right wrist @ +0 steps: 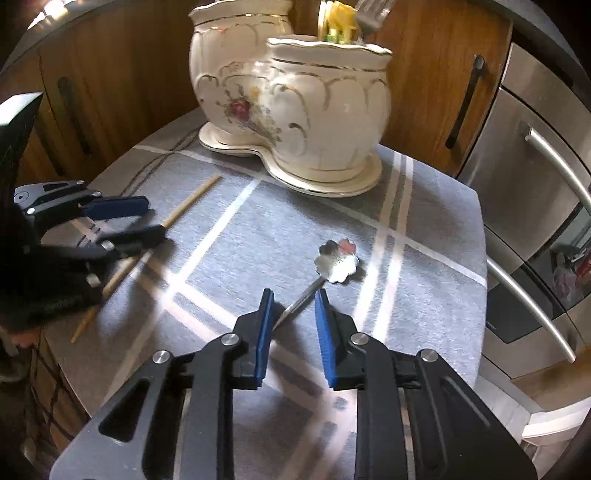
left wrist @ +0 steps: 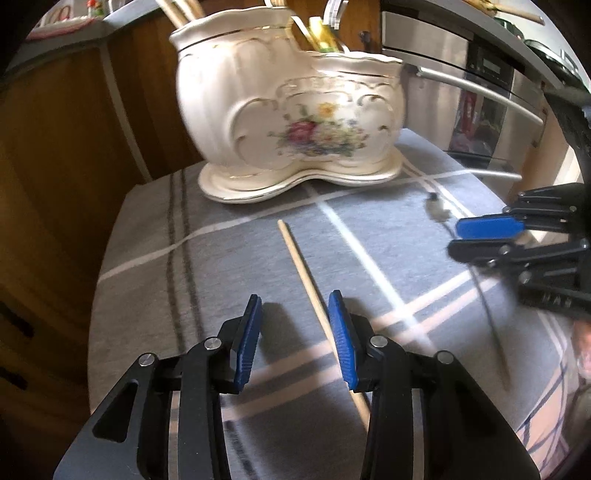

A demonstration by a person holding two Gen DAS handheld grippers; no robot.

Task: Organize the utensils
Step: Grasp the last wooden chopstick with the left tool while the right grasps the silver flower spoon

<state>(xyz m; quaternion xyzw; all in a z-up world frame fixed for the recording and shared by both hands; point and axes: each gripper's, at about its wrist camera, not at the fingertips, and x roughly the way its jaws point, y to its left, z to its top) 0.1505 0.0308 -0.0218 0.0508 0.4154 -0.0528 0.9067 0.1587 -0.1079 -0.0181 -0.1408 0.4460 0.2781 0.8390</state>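
Observation:
A cream floral ceramic utensil holder (left wrist: 291, 110) with two compartments stands at the back of the grey checked cloth (left wrist: 229, 258); it also shows in the right wrist view (right wrist: 295, 103). A wooden chopstick (left wrist: 299, 266) lies on the cloth, passing between the open jaws of my left gripper (left wrist: 295, 325). A flower-bowled metal spoon (right wrist: 336, 262) lies on the cloth; its handle runs between the open jaws of my right gripper (right wrist: 293, 317). The right gripper (left wrist: 480, 236) shows in the left wrist view, the left gripper (right wrist: 140, 221) in the right wrist view over the chopstick (right wrist: 184, 206).
The holder holds wooden sticks (left wrist: 181, 11), a fork (right wrist: 373, 11) and yellow-handled utensils (right wrist: 340, 18). Wooden cabinets (left wrist: 55, 147) stand behind and left. A stainless oven with bar handles (right wrist: 535, 206) is on the right. The cloth's edges drop off at left and right.

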